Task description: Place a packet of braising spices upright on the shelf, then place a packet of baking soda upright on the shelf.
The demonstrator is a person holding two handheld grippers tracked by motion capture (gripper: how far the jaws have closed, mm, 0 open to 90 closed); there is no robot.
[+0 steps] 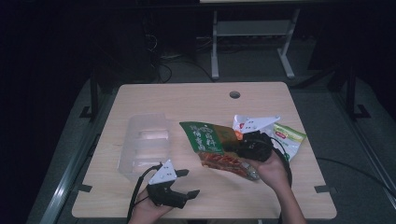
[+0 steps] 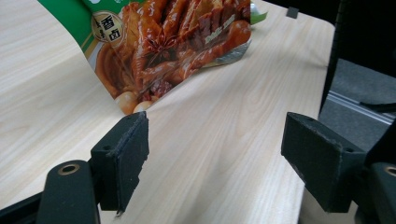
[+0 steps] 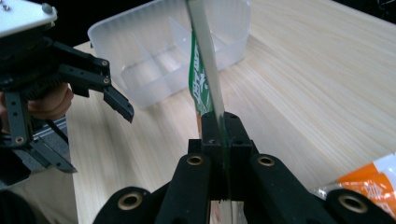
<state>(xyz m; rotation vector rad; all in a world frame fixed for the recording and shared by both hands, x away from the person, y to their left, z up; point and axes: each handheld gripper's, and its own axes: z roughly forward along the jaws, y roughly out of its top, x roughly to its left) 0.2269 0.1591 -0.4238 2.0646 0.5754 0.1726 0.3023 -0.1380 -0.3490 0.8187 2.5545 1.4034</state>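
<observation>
A green and red snack packet (image 1: 210,142) printed with braised meat is held just above the table's middle, and my right gripper (image 1: 243,149) is shut on its right end. In the right gripper view the packet (image 3: 204,70) stands edge-on, pinched between the closed jaws of my right gripper (image 3: 223,128). My left gripper (image 1: 190,182) hovers near the front edge, left of the packet, open with nothing between its fingers. In the left gripper view, the open left gripper (image 2: 219,154) points at the packet's (image 2: 173,46) lower corner, a short gap away.
A clear plastic container (image 1: 144,144) with inner dividers sits at the table's left (image 3: 154,56). A second white, green and orange packet (image 1: 287,137) lies at the right, behind my right hand. A round cable hole (image 1: 235,94) is at the table's far edge.
</observation>
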